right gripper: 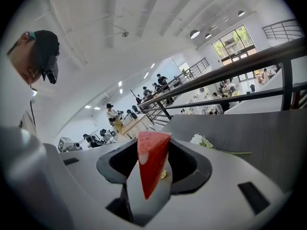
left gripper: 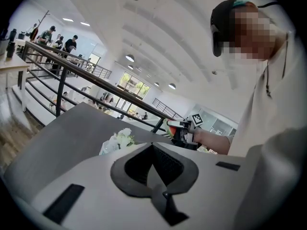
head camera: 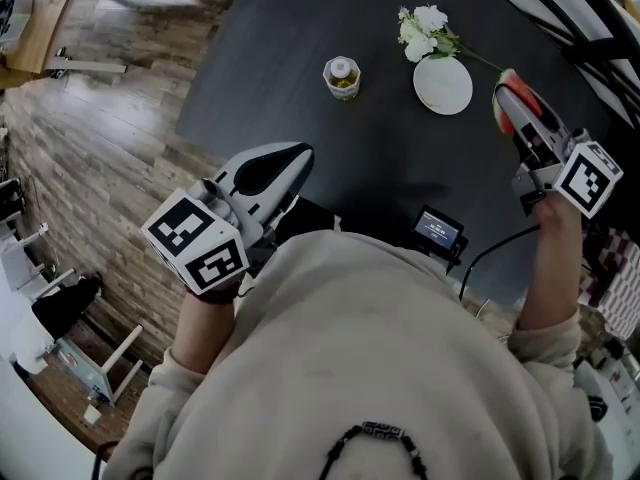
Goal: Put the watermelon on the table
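**Watermelon slice in right gripper, over the right side of the table**

The right gripper (head camera: 518, 103) has its jaws closed on the watermelon slice (right gripper: 151, 159). The slice's long axis runs along the jaws, with the broad end at the fingertips and the narrow point toward the gripper body. The slice is held above the dark table (head camera: 300, 38), just right of the white plate (head camera: 443, 85) and near the flowers (head camera: 425, 30). Bare tabletop lies below and ahead of the jaws, so the coming move is judged to be a descent followed by release. The left gripper (head camera: 298, 155) is well apart at the table's near edge, its jaws together with nothing between them. It plays no part.
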